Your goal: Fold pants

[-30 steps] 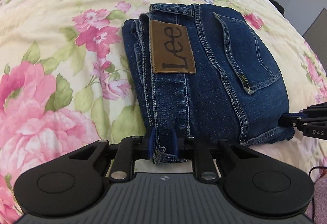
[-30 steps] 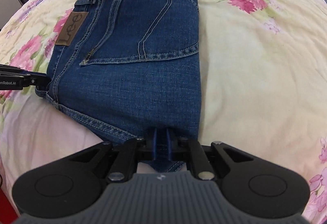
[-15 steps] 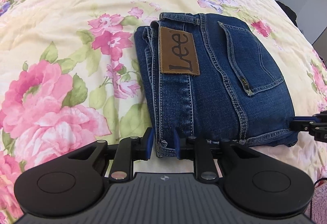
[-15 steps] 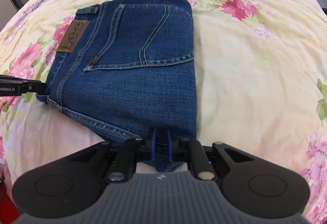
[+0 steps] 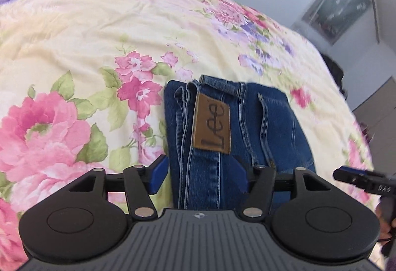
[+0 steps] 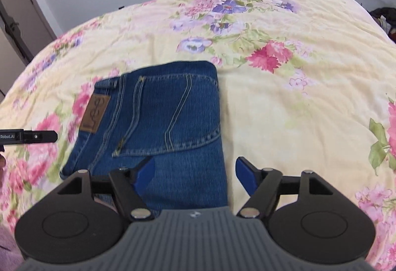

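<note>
The left gripper (image 5: pixel 199 175) and right gripper (image 6: pixel 194 173) have both just sprung wide, their 2 blue-padded jaws apiece gripping nothing. Each tilts downward over the near edge of the folded dark-blue denim pants (image 6: pixel 158 127), which lie flat on the pale-yellow floral bedspread (image 5: pixel 74 53).

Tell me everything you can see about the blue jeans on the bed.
The jeans are dark blue denim with pale stitching, folded into a compact, roughly rectangular bundle. They lie flat on the floral bedspread. On top show a back pocket, a belt loop and a brown leather-look patch reading "Lee". Layered edges show along one side. Neither gripper's pads press on them.
</note>
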`<state>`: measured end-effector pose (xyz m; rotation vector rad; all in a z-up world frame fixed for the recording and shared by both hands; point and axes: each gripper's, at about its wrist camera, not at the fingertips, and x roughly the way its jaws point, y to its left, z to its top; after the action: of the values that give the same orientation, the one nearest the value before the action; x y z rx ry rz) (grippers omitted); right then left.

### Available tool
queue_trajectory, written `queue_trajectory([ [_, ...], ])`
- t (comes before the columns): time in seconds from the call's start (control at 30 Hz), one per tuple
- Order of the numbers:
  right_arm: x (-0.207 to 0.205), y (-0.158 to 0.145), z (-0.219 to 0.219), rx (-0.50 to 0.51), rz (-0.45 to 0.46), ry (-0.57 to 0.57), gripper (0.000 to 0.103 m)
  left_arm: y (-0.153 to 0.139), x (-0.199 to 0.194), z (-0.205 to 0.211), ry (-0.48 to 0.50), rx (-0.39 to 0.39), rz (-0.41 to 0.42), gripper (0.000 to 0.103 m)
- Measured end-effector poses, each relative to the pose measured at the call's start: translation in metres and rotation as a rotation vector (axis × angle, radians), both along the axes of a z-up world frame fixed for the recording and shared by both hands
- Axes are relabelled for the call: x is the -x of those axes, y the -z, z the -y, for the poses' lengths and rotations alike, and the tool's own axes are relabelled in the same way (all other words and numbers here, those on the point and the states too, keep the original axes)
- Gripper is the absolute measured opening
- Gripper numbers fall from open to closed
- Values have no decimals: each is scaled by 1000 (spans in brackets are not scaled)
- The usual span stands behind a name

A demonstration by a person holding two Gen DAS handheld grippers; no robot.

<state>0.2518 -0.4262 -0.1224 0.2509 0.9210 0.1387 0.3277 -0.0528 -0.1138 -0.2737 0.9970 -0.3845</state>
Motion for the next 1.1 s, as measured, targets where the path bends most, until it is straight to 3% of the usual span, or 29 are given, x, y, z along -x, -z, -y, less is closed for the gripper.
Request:
queue_trajectory([
  [0.3,-45,40,25,-196,-15,91,73,57,-42,-9,-87,201,-96,76],
  [0.6,-78,89,44,-381,-40,71,73,95,-74,-9,-14,355,-142,79],
  [0.67,-84,94,44,-413,-26,57,70,98,-77,-8,6,363,-138,74],
  [0.8,-92,100,46,-478,-17,49,47,98,-78,-9,-2,373,-124,59],
  [0.97,-88,89,39,-422,-1,19,34,80,-69,3,24,283,-65,42],
  [1.1,-85,72,31,-386,11,2,24,66,-67,9,42,242,-45,35],
])
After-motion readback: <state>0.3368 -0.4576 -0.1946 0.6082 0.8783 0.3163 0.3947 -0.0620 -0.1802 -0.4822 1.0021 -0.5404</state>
